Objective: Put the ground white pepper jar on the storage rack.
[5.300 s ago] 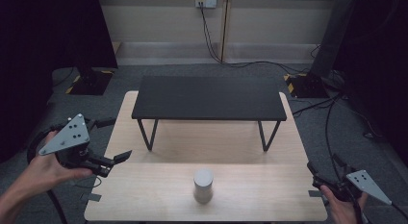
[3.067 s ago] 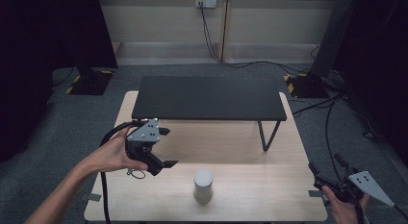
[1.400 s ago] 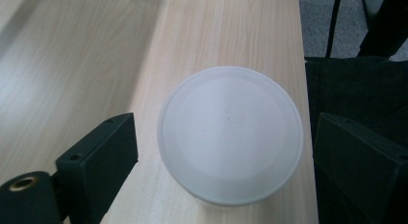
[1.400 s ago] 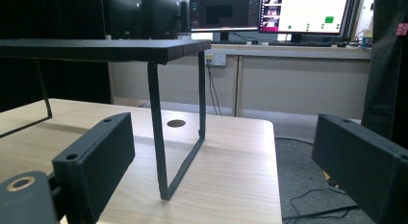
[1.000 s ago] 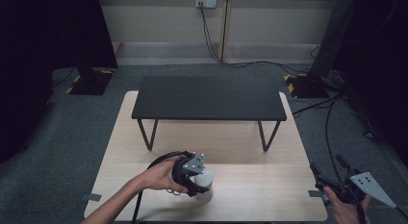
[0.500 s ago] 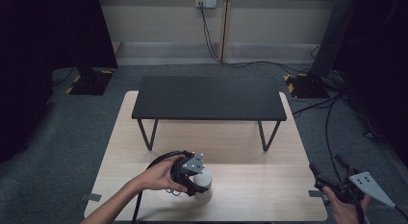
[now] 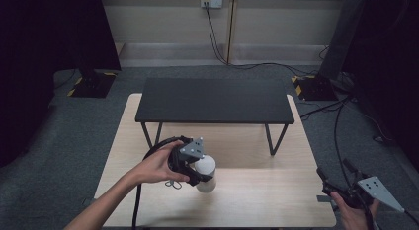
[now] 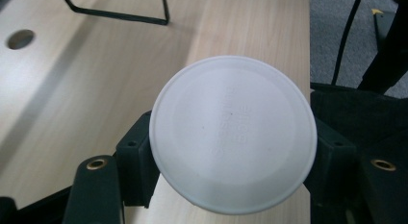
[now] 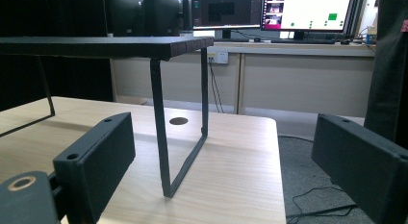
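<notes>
While my left gripper (image 7: 200, 171) sits low over the near middle of the wooden table (image 7: 267, 195), its fingers (image 8: 134, 159) are clamped on either side of the white lidded cylinder (image 7: 206, 173), whose round lid (image 8: 233, 132) faces the left gripper view. My right gripper (image 7: 332, 183) hovers at the table's near right corner, fingers (image 9: 96, 159) spread wide and empty. Farther back stands the black metal-legged shelf (image 7: 215, 100).

White cup (image 7: 206, 173), black shelf (image 7: 215, 100)
</notes>
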`<state>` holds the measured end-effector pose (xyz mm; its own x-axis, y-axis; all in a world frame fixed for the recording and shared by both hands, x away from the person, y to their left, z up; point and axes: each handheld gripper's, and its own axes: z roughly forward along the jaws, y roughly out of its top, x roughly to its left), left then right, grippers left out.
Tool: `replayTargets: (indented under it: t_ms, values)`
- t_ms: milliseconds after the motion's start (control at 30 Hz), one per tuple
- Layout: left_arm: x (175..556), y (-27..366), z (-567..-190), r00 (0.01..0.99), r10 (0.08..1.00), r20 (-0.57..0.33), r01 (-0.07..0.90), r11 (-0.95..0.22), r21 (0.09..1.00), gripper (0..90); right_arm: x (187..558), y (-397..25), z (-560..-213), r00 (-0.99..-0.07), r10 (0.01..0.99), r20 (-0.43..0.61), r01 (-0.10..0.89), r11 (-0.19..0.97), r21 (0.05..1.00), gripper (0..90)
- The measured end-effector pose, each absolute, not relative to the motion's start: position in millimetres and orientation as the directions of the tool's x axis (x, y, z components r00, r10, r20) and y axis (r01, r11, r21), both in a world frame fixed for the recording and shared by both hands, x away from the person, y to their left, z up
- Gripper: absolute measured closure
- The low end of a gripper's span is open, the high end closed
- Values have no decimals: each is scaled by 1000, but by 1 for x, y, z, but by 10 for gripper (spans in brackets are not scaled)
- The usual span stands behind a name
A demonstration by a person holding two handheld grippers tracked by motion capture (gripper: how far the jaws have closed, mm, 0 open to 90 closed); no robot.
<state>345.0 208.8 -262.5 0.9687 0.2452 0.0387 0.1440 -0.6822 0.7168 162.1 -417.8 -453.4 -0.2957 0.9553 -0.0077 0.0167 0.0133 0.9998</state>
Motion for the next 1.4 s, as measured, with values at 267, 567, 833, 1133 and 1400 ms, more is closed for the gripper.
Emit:
replayTargets:
  t_ms: [267, 567, 833, 1133, 1400]
  values:
    - [343, 221, -208, 946, 321, 57, 189, -683, 706, 335, 162, -418, -454, -294, 956, -9, 17, 14, 1000, 75]
    - [341, 241, -140, 892, 444, 81, 249, -634, 732, 335, 162, -418, -453, -297, 955, -6, 20, 13, 1000, 77]
    - [347, 245, -83, 827, 551, 116, 300, -607, 736, 335, 162, -418, -453, -295, 956, -9, 16, 14, 1000, 77]
    - [370, 258, -65, 762, 639, 103, 364, -554, 749, 335, 161, -419, -454, -291, 957, -2, 20, 8, 1000, 77]
    - [399, 265, -75, 689, 719, 87, 430, -503, 750, 335, 161, -420, -454, -291, 957, -5, 18, 10, 1000, 77]
